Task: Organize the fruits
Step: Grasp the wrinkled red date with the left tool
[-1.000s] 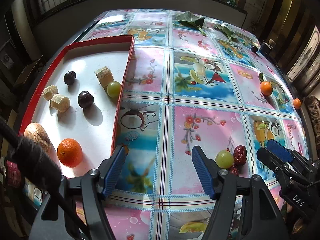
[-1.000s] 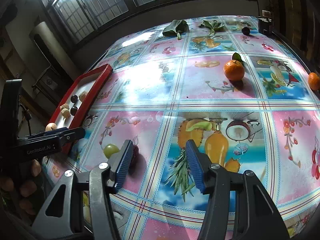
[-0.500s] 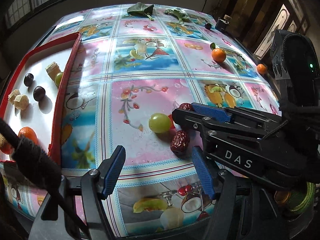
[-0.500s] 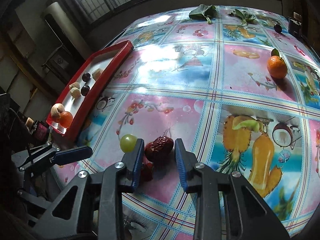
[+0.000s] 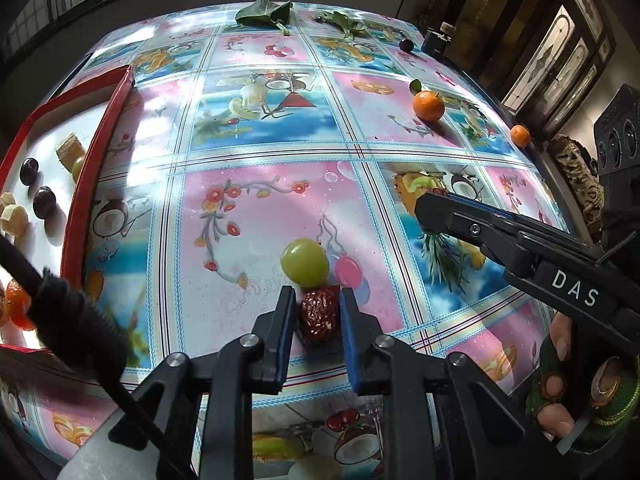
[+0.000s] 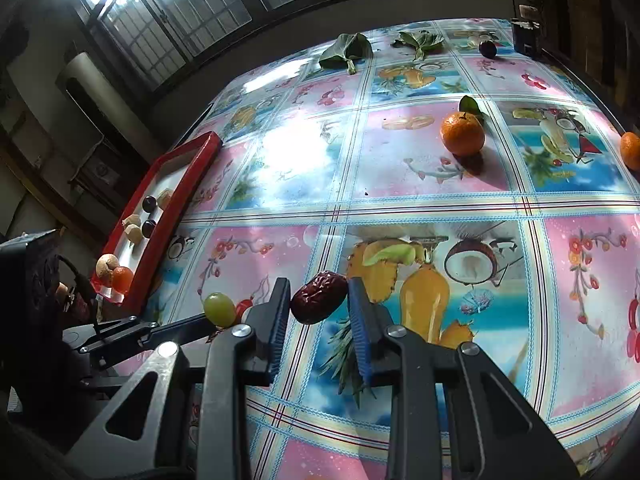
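Observation:
My left gripper (image 5: 318, 294) is shut on a wrinkled red date (image 5: 318, 316) that lies on the fruit-print tablecloth, just in front of a green grape (image 5: 305, 263). My right gripper (image 6: 319, 286) is shut on a second red date (image 6: 319, 297) and holds it a little above the cloth. In the left wrist view this gripper (image 5: 424, 200) reaches in from the right, with the date's tip (image 5: 437, 192) showing. The grape (image 6: 219, 309) also shows in the right wrist view, beside the left gripper's fingers (image 6: 176, 326).
A red-rimmed white tray (image 5: 100, 160) at the left holds dark plums, pale chunks, a grape and an orange. Two oranges (image 5: 428, 106) (image 5: 520, 136) sit at the right. A dark plum (image 5: 406, 45) and leaves (image 5: 264, 14) lie at the far end. A hand (image 5: 560, 400) is at the lower right.
The left gripper swung from the tray side to the date by the grape and shut on it. The right gripper closed on the other date and lifted it off the cloth.

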A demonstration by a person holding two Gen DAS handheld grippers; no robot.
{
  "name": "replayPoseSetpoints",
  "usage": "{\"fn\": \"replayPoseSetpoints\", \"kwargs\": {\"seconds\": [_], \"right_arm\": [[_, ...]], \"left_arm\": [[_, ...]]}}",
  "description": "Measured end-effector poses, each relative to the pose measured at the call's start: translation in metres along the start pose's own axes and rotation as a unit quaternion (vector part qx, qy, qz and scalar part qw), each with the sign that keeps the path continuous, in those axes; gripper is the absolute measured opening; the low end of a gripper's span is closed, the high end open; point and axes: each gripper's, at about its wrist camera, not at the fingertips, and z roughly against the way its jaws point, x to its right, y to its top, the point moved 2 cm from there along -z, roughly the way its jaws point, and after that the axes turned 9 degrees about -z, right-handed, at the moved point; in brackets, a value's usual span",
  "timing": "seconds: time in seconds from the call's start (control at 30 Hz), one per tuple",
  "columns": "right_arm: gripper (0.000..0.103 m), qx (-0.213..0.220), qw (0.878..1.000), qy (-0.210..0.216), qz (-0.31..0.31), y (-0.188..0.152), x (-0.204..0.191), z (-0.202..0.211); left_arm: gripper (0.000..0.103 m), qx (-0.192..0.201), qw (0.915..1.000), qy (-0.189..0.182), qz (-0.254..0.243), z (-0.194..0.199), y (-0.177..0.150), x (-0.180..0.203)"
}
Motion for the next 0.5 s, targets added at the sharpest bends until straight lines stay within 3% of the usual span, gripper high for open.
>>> {"fn": "replayPoseSetpoints", "kwargs": {"seconds": [0.27, 0.5], "right_arm": [[0.031, 0.001, 1.000, 0.009, 0.004, -0.002, -0.005, 0.003], [0.031, 0.005, 1.000, 0.016, 0.012, 0.000, -0.014, 0.005]], "left_arm": [[0.019, 0.024, 0.9996, 0.007, 0.012, 0.022, -0.001, -0.010], [0.019, 0.038, 0.9967, 0.063, 0.035, 0.034, 0.003, -0.031]]}}
